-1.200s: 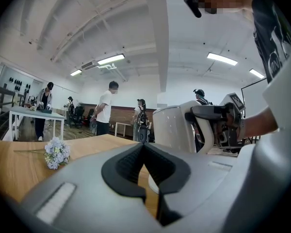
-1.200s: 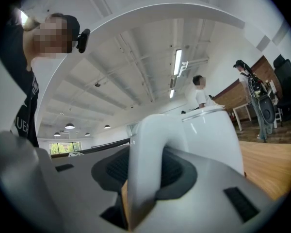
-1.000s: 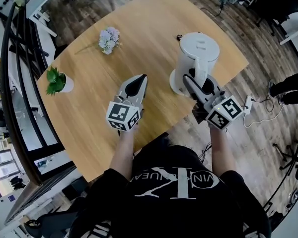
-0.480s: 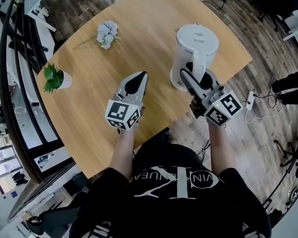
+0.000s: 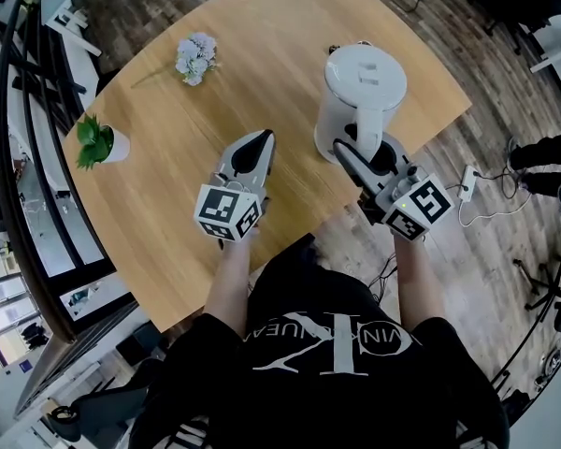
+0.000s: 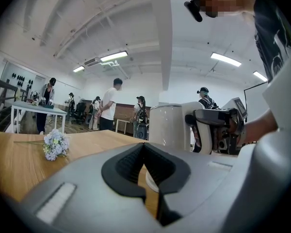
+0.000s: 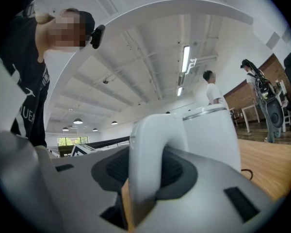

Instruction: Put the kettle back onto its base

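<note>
The white kettle (image 5: 360,87) stands upright near the right-hand edge of the wooden tabletop (image 5: 262,26), its handle (image 7: 153,149) clamped between the pads of the right tool (image 5: 351,152), which reaches in level from the person's side. Against the pictures of a second ago almost nothing has changed: the kettle keeps its place relative to the flowers (image 5: 194,59) and the potted plant (image 5: 95,143), the small shift across the head view being the camera's own, and the grip on the handle is the same. That stillness suggests the kettle is being settled, or has just been settled, with only the release left. The base cannot be told apart from the kettle in the head view, though a white rim (image 6: 150,178) glimpsed low down in the left gripper view may be it.

The left tool (image 5: 260,143) hovers over the tabletop to the kettle's left, jaws closed on nothing, near the kettle but apart from it. Room is tight on the kettle's right, where the tabletop ends and the floor (image 5: 449,241) drops away with a cable and socket strip (image 5: 467,183) lying on it. The clear way out for the right tool is straight back toward the person. Bare wood lies open between the kettle and the flowers, and the plant sits well apart at the far left edge.
</note>
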Available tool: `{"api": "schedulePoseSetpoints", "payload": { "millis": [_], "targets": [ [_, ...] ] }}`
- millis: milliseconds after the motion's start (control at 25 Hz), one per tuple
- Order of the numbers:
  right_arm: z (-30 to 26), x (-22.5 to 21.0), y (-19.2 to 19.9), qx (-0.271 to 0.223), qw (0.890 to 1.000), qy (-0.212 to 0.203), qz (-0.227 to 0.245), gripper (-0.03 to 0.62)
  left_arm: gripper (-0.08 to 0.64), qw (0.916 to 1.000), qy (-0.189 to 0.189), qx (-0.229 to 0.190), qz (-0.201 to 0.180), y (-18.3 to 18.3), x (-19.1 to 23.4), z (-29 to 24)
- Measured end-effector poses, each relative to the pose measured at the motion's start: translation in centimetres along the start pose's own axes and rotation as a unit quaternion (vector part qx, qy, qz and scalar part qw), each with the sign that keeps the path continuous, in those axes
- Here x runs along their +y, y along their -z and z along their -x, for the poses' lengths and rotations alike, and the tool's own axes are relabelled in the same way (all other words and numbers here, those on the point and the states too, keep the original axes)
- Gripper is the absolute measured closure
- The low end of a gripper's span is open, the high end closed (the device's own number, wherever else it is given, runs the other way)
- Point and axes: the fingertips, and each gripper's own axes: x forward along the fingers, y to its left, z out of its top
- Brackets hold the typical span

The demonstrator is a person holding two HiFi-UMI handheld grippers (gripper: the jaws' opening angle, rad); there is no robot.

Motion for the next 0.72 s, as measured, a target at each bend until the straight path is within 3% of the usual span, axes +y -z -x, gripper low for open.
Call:
{"api": "schedulePoseSetpoints", "payload": {
  "millis": [520, 720],
  "targets": [
    [1.8, 1.9, 1.6, 0.044, 0.998, -0.04, 0.029, 0.456, 0.549, 0.9999, -0.015, -0.005, 0.006, 0.1, 0.0, 1.0],
    [2.4, 2.7, 2.2, 0.047, 0.997, -0.065, 0.018, 0.456, 0.549, 0.9996, -0.025, -0.005, 0.009, 0.3, 0.7, 1.7]
  ]
}}
